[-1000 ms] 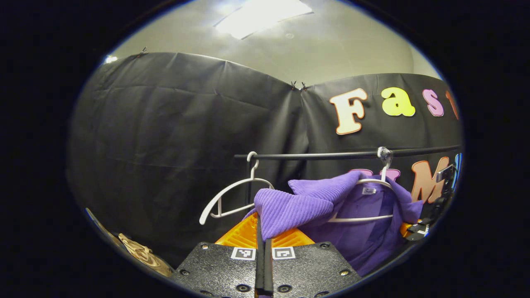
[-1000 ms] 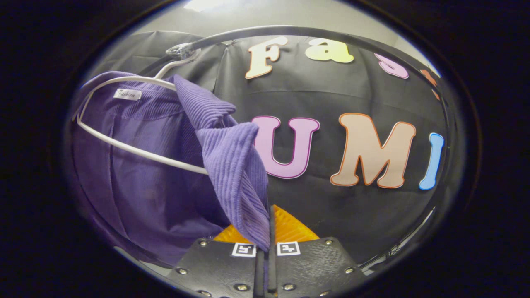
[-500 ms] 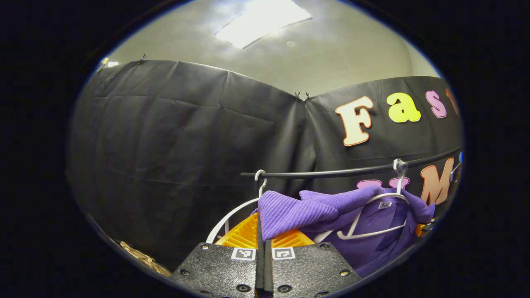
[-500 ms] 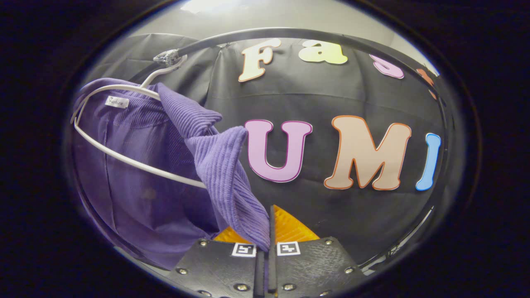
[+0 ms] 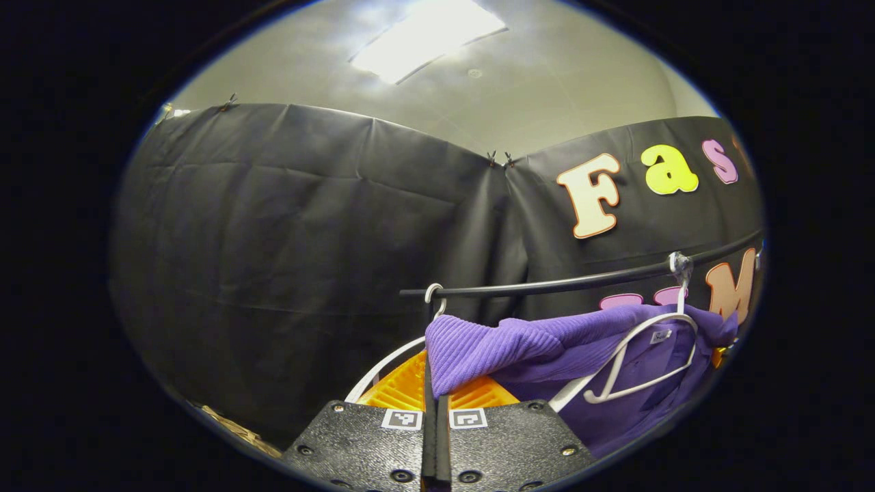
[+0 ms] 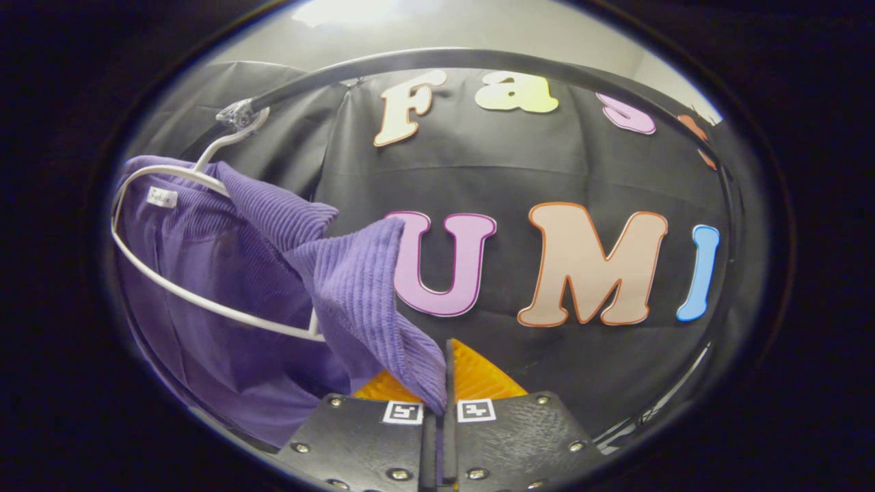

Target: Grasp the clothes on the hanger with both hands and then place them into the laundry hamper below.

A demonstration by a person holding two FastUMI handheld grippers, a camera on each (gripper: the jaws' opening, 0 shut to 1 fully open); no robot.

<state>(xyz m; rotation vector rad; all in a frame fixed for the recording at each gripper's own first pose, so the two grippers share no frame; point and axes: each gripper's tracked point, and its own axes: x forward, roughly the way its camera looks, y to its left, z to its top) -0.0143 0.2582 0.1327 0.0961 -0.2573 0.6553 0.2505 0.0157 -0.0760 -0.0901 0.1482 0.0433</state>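
Both the left gripper (image 5: 435, 410) and right gripper (image 6: 442, 403) stay clamped on the purple shirt (image 6: 225, 287), which has slid further off the white hanger (image 6: 205, 304) at frame left, so it's nearly free for the hamper.

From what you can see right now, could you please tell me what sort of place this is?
Probably an indoor recording booth set up as a laundry corner: black cloth walls, a clothes rail with a purple garment on a white hanger.
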